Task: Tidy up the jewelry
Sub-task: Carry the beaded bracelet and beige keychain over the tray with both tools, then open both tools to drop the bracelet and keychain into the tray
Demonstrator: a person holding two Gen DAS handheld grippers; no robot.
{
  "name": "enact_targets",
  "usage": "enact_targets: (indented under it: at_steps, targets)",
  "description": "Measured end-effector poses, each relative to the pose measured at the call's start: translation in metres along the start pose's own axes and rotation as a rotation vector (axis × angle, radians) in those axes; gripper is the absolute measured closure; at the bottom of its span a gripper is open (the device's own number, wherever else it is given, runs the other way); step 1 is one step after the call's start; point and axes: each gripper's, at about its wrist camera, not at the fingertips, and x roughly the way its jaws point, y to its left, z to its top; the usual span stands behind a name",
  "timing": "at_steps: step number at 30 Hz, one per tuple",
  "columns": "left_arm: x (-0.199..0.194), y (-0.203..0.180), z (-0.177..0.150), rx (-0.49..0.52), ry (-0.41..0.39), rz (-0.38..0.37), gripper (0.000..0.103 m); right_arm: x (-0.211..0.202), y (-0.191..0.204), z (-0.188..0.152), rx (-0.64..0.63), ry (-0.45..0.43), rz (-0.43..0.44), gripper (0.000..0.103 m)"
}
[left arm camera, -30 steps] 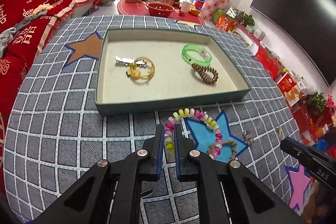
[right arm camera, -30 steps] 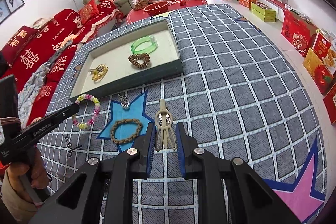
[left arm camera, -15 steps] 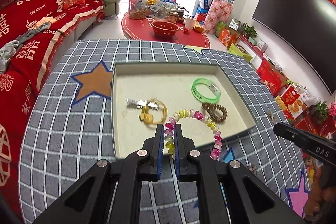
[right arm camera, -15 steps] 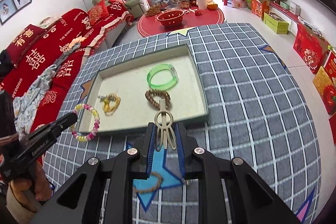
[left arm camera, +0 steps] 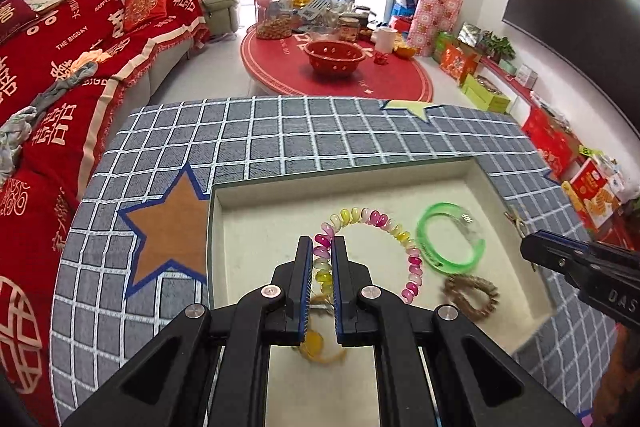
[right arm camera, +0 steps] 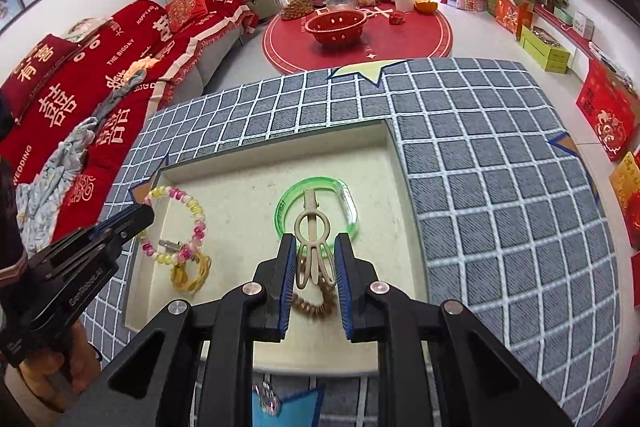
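On the left I have my left gripper (left arm camera: 322, 247) pinched on the bead bracelet (left arm camera: 374, 219), held over the left part of the tray (left arm camera: 348, 173). The yellow ring (right arm camera: 191, 273) lies beneath. Further right, the green bangle (right arm camera: 316, 205) and the brown bead bracelet (right arm camera: 312, 303) lie on the tray floor. My right gripper (right arm camera: 314, 259) clamps the cream hair clip (right arm camera: 313, 227) above them.

Left hand-held gripper (left arm camera: 320, 269) clamps coil bracelet (left arm camera: 374, 251) above tray (left arm camera: 516, 211).
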Motion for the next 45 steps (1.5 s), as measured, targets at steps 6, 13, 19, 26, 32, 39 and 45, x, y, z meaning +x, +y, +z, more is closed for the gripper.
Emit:
enact_targets:
  at_steps: [6, 13, 19, 26, 32, 39, 45]
  targets:
    - [0.035, 0.004, 0.002, 0.014, 0.045, 0.06, 0.081, 0.035, 0.004, 0.007, -0.003, 0.036, -0.002, 0.082]
    - [0.054, 0.005, -0.003, 0.018, 0.078, 0.102, 0.081, 0.061, 0.007, 0.006, -0.04, 0.066, -0.041, 0.082]
    - [0.058, 0.003, -0.005, 0.027, 0.091, 0.128, 0.081, 0.071, 0.005, 0.003, -0.038, 0.083, -0.05, 0.081]
    - [0.057, -0.001, -0.005, 0.037, 0.09, 0.156, 0.081, 0.067, 0.003, 0.002, -0.022, 0.077, -0.032, 0.059]
    - [0.054, -0.003, -0.002, 0.041, 0.085, 0.17, 0.08, 0.046, 0.001, 0.004, 0.022, 0.026, 0.011, 0.041]
    - [0.049, -0.008, 0.001, 0.045, 0.072, 0.157, 0.08, 0.013, -0.01, 0.0, 0.082, -0.031, 0.038, 0.037]
    - [0.041, -0.015, 0.002, 0.062, 0.049, 0.149, 0.005, -0.013, -0.025, -0.014, 0.115, -0.049, 0.049, 0.034]
